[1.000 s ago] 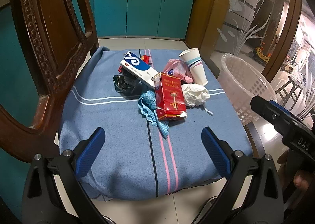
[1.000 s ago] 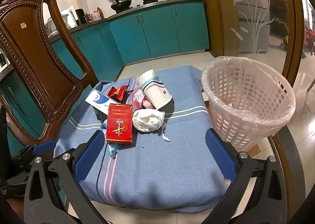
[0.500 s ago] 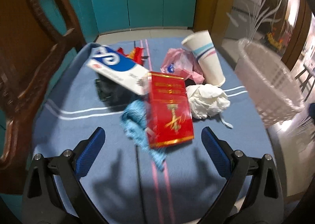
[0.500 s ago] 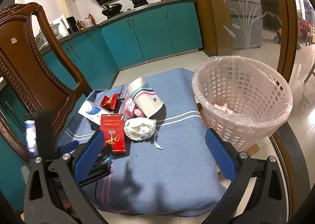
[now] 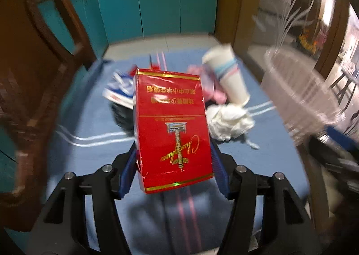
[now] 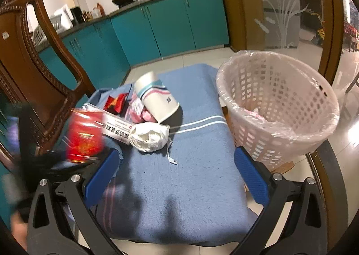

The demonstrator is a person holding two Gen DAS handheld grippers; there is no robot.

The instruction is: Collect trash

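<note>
Left wrist view: our left hand-held gripper [image 5: 174,166] has the flat red cardboard cigarette pack with gold print [image 5: 172,129] between its blue pads, which sit against the pack's two long side edges while the jaws are closing. We take it by the narrow sides because the broad face offers nothing to pinch. The pack looks tilted up off the blue striped towel [image 5: 89,154] that covers the surface, though blur makes that hard to confirm.

The other trash lies behind it in one heap: a white paper cup with blue and pink bands [image 5: 226,74] on its side, a crumpled white tissue wad [image 5: 227,123] just beside the pack, and a blue-and-white box [image 5: 119,89].

In the right wrist view, our right hand-held gripper [image 6: 177,177] is spread wide and empty over bare towel. The pale lattice plastic waste basket with a clear liner [image 6: 278,107] stands at the towel's right edge, close enough, we judge, for a short carry.
</note>
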